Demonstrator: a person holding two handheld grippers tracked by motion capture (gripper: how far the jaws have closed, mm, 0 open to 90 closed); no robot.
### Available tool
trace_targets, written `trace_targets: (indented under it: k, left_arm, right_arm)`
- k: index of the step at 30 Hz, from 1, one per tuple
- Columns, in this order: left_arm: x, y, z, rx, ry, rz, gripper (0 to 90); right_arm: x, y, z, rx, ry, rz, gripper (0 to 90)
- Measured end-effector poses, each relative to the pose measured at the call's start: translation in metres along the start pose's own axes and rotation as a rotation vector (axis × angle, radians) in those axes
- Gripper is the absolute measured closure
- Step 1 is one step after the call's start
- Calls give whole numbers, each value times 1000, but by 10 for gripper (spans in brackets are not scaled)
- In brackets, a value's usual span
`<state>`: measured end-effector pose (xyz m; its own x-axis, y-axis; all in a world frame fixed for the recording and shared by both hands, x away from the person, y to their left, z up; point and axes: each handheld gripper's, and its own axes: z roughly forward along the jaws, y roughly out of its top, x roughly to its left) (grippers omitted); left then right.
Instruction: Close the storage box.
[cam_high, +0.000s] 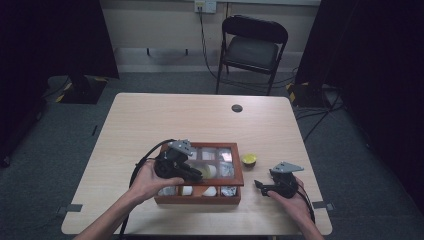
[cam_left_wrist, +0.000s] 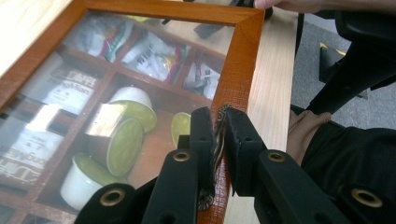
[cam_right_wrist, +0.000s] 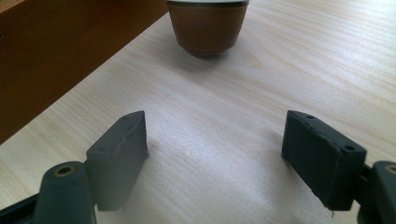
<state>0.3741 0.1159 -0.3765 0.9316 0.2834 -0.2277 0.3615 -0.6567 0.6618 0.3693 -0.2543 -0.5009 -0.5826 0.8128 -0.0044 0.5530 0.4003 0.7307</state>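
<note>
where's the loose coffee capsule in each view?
High view: capsule stands on the table just right of the wooden box, ahead of the right hand-held gripper.
Left gripper view: not in it.
Right gripper view: capsule at top centre, beyond the open jaws.
Shared landmark: the box wall at its left; the box frame too.

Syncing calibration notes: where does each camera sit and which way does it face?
High view: above the table's near side, looking forward and down; forearms, left gripper, right gripper.
Left gripper view: along jaws pinching the metal clasp on the wooden box; trouser leg.
Right gripper view: low, along open jaws toward the brown capsule.
Shared: box, tabletop.
</note>
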Motion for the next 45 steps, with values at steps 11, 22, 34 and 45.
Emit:
trace_targets:
  k: [11,22,34,45]
  left_arm:
    - [-4,-9,13,38,15,10,821]
    - [-4,-22,39,91,22,-24,826]
    - [-2,-23,34,26,1,-44,735]
    - [11,-31,3,-105,58,-126,353]
  right_arm:
    - [0,0,0,0,-2,2,219]
    - [0,0,0,-1,-3,2,218]
    - [1,0,0,0,-4,3,217]
    - [1,0,0,-1,-4,2,217]
